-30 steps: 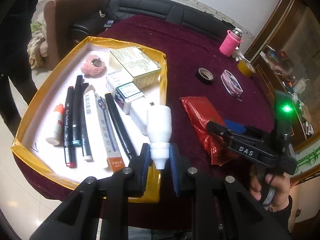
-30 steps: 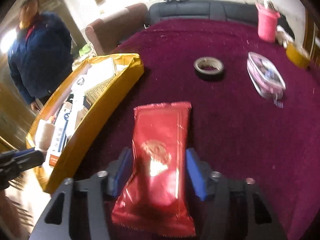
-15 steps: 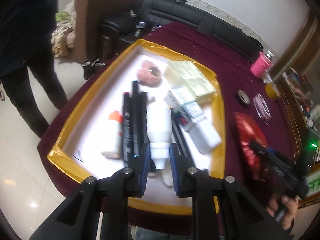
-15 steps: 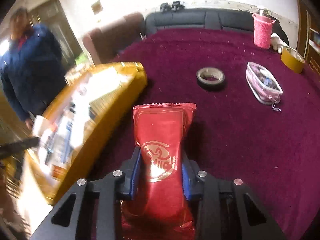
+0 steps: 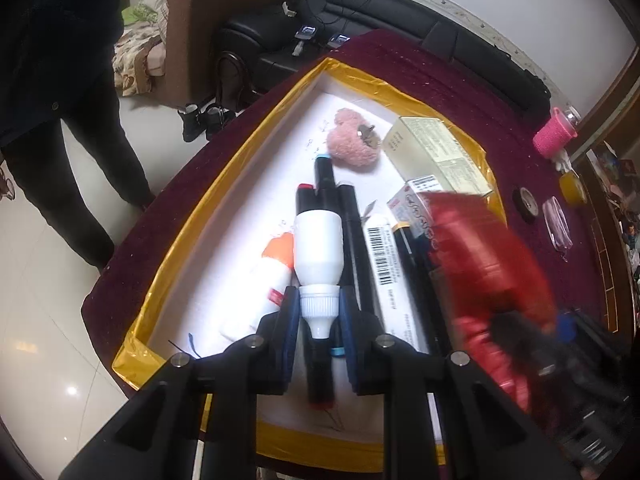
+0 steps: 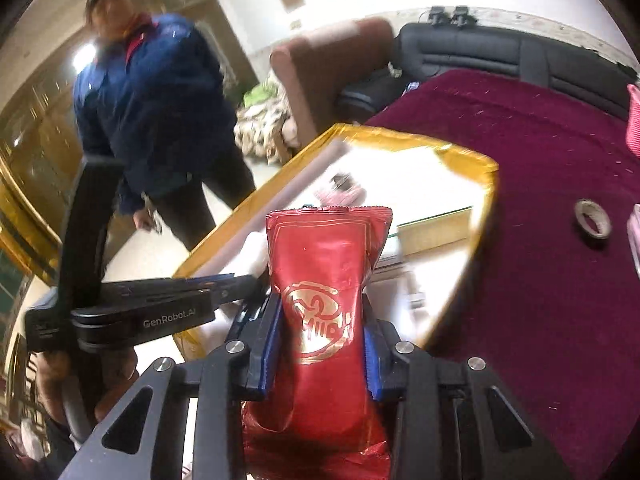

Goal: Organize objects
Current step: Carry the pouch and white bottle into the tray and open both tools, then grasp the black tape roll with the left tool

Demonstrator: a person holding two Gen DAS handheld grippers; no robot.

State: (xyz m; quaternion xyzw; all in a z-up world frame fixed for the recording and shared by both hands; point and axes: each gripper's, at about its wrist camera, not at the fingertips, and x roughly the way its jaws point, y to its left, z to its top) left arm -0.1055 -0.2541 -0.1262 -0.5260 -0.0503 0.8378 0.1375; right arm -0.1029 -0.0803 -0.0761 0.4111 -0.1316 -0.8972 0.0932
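My left gripper (image 5: 319,312) is shut on the cap of a white bottle (image 5: 319,248) and holds it over the gold-rimmed white tray (image 5: 224,184), above the dark markers (image 5: 325,184). My right gripper (image 6: 320,332) is shut on a red snack packet (image 6: 326,280) and holds it above the tray's right part (image 6: 486,200). The packet shows blurred in the left wrist view (image 5: 480,256). The left gripper also shows from the side in the right wrist view (image 6: 168,304).
The tray holds an orange-capped tube (image 5: 264,276), a barcoded white box (image 5: 390,272), a pink fluffy item (image 5: 352,144) and cardboard boxes (image 5: 436,152). A tape roll (image 6: 594,220), a pink cup (image 5: 554,134) and a clear pouch (image 5: 558,222) lie on the maroon cloth. A person (image 6: 160,112) stands left.
My right gripper has lifted the red packet off the cloth and carried it left over the tray. My left gripper has moved the white bottle left, further over the tray.
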